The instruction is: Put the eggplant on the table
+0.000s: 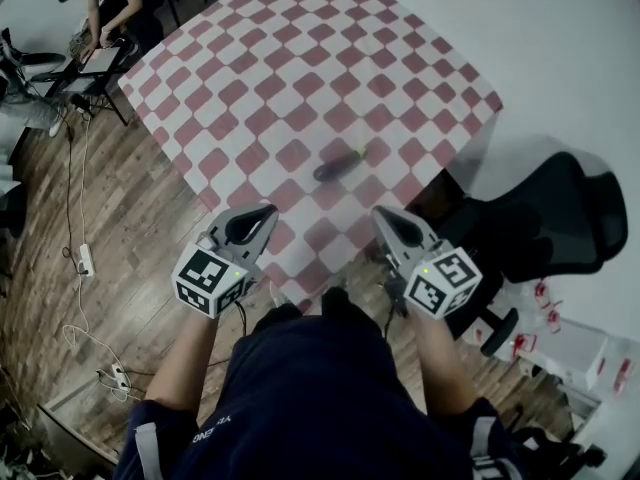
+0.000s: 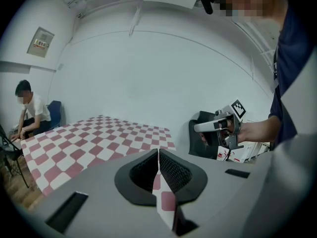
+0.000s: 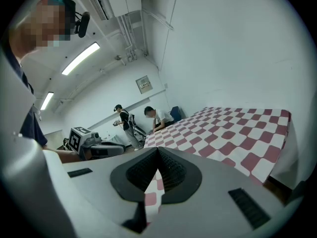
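The eggplant (image 1: 338,166) is lying mid-frame on the checkered counter (image 1: 280,58). You're holding the left tool (image 1: 266,209) and right tool (image 1: 384,214) pressed together and empty, lower in the frame. It's likely light, smooth and slippery, so pinching its thick middle looks best.

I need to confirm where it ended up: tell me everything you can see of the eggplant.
The eggplant shows only in the head view. It is a small, elongated, dark purple-black body that looks smooth, with a paler greenish end pointing up and right in the picture. It lies on its side, slanted, on the red-and-white checked table, toward the near right edge, apart from everything else. Only the table touches it. Finer detail is too small to tell.
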`<state>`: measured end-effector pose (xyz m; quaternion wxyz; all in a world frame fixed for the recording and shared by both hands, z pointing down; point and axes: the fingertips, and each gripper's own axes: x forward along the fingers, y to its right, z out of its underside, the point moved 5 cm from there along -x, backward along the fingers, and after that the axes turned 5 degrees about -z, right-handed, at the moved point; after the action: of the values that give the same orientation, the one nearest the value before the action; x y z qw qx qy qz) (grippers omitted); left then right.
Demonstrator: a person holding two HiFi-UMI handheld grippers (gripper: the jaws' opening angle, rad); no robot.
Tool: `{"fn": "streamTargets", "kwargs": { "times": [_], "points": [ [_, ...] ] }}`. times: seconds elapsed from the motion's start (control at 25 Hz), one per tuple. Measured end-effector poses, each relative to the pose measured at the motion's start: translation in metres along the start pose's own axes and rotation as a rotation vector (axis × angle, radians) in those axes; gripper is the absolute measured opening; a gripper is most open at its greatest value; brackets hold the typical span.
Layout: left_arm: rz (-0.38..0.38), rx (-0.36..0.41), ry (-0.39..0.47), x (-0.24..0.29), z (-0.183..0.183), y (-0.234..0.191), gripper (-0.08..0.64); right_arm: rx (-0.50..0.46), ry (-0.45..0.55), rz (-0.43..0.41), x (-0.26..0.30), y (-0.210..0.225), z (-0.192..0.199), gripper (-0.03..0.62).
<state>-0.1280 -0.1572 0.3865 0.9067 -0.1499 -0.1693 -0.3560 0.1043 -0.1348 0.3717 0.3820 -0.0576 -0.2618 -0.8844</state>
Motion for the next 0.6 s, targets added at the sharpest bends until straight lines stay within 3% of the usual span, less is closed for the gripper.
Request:
{"fn": "streamTargets", "kwargs": {
  "times": [0.6],
  "points": [
    [0.022, -0.029, 0.019, -0.009, 0.003, -0.007, 0.028, -0.038, -0.036, -0.038, 0.020, -0.018, 0.000, 0.015]
  ]
}}
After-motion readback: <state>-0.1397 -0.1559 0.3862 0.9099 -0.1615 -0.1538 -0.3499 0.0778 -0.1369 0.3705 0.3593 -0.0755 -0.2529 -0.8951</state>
